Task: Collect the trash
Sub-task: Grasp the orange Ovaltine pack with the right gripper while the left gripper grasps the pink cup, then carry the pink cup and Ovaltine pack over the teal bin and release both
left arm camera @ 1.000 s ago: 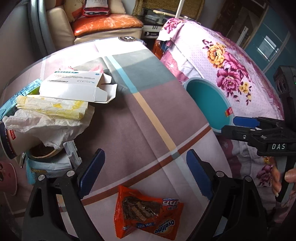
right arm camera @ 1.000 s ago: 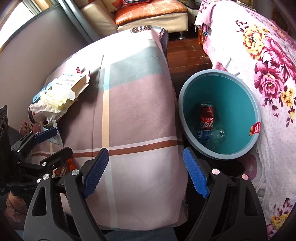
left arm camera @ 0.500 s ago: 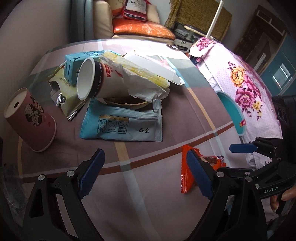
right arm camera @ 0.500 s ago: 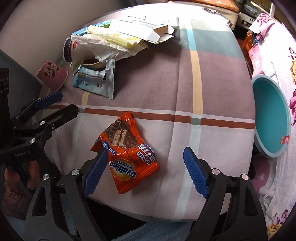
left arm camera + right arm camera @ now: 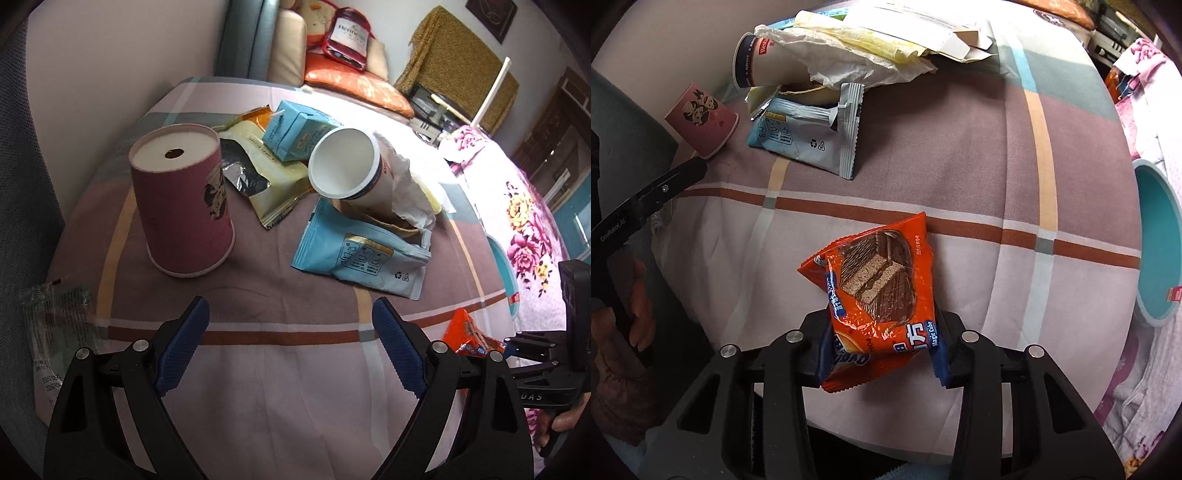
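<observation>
One table (image 5: 960,155) under a plaid cloth carried the litter, and one teal bin (image 5: 1156,258) stood just off its right edge. Two paper cups sat at the far left: a pink cup (image 5: 183,206) upside down and a white cup (image 5: 347,168) on its side, against one blue carton (image 5: 295,129). Three flat wrappers showed: one pale blue wrapper (image 5: 809,136), one yellow wrapper (image 5: 266,184) and one orange snack packet (image 5: 882,291). The right gripper (image 5: 882,354) was clamped on the packet's near end above the cloth. The left gripper (image 5: 291,350) hung with jaws spread wide, holding nothing.
</observation>
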A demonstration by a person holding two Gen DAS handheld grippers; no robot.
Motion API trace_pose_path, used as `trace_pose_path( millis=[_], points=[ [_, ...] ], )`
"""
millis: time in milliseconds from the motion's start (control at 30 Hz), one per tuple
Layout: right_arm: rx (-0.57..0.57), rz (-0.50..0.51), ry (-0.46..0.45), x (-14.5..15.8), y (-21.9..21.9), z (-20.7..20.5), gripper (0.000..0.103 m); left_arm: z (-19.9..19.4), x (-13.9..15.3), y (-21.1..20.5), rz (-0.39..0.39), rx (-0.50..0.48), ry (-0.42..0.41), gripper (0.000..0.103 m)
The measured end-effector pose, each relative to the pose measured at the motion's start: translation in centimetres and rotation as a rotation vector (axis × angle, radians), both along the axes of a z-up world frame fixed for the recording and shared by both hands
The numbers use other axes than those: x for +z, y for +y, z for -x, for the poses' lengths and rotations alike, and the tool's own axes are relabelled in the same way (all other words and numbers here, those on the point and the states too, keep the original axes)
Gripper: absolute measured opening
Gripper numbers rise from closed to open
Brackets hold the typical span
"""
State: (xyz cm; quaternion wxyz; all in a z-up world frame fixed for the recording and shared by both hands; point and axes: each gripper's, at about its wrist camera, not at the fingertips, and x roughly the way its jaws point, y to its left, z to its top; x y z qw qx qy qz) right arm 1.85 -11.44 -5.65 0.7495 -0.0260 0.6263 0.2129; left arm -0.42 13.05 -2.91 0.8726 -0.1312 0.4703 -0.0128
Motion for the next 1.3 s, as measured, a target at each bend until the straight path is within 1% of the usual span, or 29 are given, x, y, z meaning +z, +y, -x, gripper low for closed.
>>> trace_pose_path(
  millis=[233,300,500,567,633,667,700,733,900,1067,1167,1300],
  points=[
    [-0.015,-0.025,-0.039,1.3,0.2,-1.4,0.039,-1.0,0.4,3.6,-0.037,0.113,-0.027,0.09],
    [-0.025,-0.03,-0.044,1.9,0.3,-2.5,0.039,-1.4,0.4,4.4,-0.044,0.136,-0.032,0.09],
    [-0.063,-0.034,-0.064,2.5,-0.2,-4.1,0.039,-3.6,0.3,5.3,-0.078,0.157,-0.035,0.09],
    [-0.073,-0.033,-0.067,2.5,-0.7,-4.4,0.039,-4.2,0.2,5.3,-0.081,0.158,-0.036,0.089],
    [-0.079,-0.032,-0.068,2.5,-0.9,-4.7,0.039,-4.6,0.1,5.1,-0.085,0.154,-0.038,0.078],
    [-0.081,-0.032,-0.067,2.5,-1.3,-4.9,0.039,-4.9,-0.1,5.1,-0.089,0.151,-0.034,0.075],
    [-0.082,-0.031,-0.066,2.5,-1.4,-5.0,0.039,-5.1,-0.2,5.0,-0.092,0.15,-0.032,0.068],
    [-0.084,-0.031,-0.065,2.4,-1.4,-5.1,0.039,-5.2,-0.3,5.0,-0.096,0.149,-0.031,0.064],
    [-0.093,-0.036,-0.065,2.2,-1.6,-5.5,0.039,-4.8,0.1,4.9,-0.113,0.162,-0.051,0.061],
    [-0.103,-0.043,-0.078,2.5,-2.1,-5.8,0.039,-3.4,1.7,4.5,-0.095,0.148,-0.08,0.061],
    [-0.111,-0.052,-0.091,2.9,-2.7,-5.8,0.039,-2.2,2.8,3.5,-0.074,0.11,-0.093,0.061],
    [-0.134,-0.074,-0.108,3.5,-4.0,-5.7,0.039,-1.5,3.8,1.3,-0.044,0.032,-0.1,0.061]
  ],
)
